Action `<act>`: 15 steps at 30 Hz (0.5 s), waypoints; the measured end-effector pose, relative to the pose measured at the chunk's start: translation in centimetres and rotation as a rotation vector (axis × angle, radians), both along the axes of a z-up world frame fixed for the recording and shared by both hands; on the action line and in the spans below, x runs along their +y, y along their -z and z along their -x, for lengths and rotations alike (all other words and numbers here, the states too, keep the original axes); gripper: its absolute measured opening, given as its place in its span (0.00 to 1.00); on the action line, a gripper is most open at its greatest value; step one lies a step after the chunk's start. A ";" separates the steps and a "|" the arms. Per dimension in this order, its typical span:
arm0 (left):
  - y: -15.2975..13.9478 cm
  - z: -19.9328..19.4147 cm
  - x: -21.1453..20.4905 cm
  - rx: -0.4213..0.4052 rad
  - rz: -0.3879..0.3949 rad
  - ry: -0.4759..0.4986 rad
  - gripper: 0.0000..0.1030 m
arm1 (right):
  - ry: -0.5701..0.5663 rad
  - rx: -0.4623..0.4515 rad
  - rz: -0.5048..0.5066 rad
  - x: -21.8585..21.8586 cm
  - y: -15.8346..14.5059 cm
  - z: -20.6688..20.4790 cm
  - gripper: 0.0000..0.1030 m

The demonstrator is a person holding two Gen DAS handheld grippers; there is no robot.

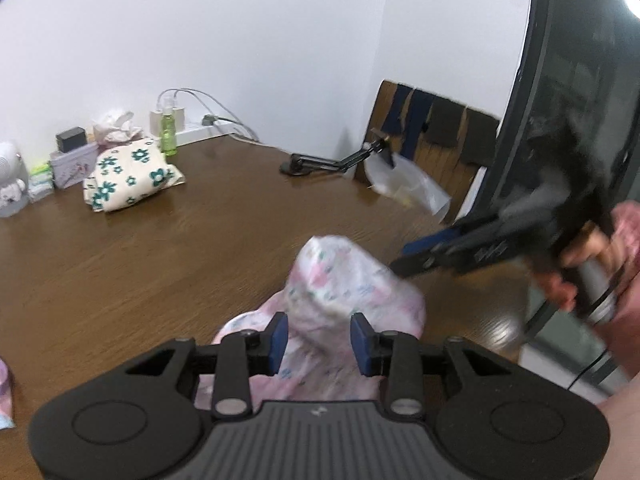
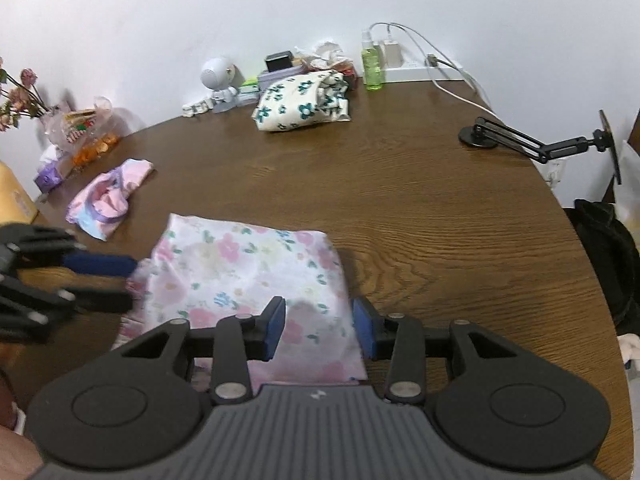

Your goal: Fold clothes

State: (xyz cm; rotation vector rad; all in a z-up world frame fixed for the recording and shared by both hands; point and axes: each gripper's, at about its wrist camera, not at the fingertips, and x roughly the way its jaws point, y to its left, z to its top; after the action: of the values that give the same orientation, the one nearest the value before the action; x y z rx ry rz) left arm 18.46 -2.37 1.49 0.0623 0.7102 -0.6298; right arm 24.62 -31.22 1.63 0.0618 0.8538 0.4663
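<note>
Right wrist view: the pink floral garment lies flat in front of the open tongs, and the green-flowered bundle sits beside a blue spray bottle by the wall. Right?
One slip: the spray bottle is green, not blue, as the right wrist view shows. The pink floral garment does lie flat before the open right tongs, and the green-flowered bundle sits beside that bottle.

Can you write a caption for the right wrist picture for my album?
Right tool open over the folded pink floral garment on the brown table.

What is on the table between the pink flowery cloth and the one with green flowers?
Nothing: only bare brown table lies between the pink flowery cloth and the green-flowered one, as the right wrist view shows.
</note>
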 end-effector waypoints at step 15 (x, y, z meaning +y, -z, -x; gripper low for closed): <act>2.3 -1.7 -0.6 0.105 -0.099 -0.055 0.35 | -0.182 -0.149 -0.048 1.1 -2.4 4.9 0.54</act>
State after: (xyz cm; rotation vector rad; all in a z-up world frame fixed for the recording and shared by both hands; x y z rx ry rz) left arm 20.19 -3.00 -0.84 0.1019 0.8416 -0.5483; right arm 19.67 -30.11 4.01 -0.0067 0.7042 0.6544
